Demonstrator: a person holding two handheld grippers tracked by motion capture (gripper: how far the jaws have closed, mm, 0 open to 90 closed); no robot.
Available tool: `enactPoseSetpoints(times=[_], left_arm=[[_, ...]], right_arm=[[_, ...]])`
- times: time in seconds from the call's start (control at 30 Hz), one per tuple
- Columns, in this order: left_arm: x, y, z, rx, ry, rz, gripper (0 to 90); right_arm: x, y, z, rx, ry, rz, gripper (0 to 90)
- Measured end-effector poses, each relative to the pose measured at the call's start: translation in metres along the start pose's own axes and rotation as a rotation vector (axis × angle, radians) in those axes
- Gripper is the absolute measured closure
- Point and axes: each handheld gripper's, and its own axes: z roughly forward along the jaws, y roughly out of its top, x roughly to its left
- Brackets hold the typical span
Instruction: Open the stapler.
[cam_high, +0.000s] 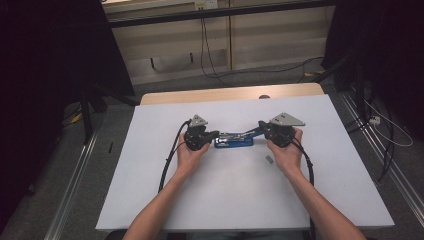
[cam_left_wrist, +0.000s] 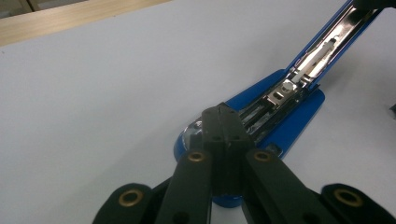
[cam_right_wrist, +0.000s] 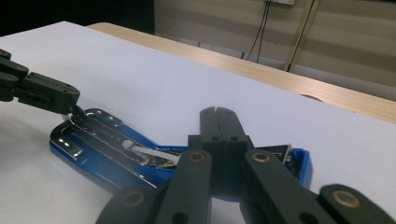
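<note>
Both grippers meet over a blue stapler (cam_high: 234, 140) at the middle of the white desk (cam_high: 150, 165), each held in one of the person's hands. At the left of the high view, the left gripper (cam_high: 216, 134) points right, its jaws pressed fully together with nothing between them; in the left gripper view (cam_left_wrist: 223, 122) the closed tips rest on the bright metal at one end of the stapler's base. At the right, the right gripper (cam_high: 255, 131) points left, its jaws likewise closed tight; in the right gripper view (cam_right_wrist: 217, 120) they lie over the raised blue arm (cam_right_wrist: 294, 161) of the stapler, and whether they press on it cannot be told. The stapler lies opened out, its blue base flat on the desk and its top arm (cam_left_wrist: 327, 44) swung up and away, so that the shiny metal magazine (cam_right_wrist: 100, 135) is laid bare along its length. In the right gripper view the left gripper's black tip (cam_right_wrist: 60, 100) touches the far end of that metal channel. A small grey piece (cam_high: 268, 160) lies on the desk just near of the stapler, beside the right hand (cam_high: 286, 152). Black cables (cam_high: 167, 162) trail from each gripper back along the forearms. Beyond the white sheet, the desk's wooden far edge (cam_high: 230, 93) shows, with grey floor (cam_high: 250, 77) behind it.
</note>
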Motion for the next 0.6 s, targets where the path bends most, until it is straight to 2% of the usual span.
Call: enactPoseSetpoints(times=[0.6], left_arm=[[0.0,0.0,0.0,-0.001,-0.001,-0.007,90.0]], right_arm=[[-0.016,-0.011,-0.01,0.023,-0.018,0.017,90.0]])
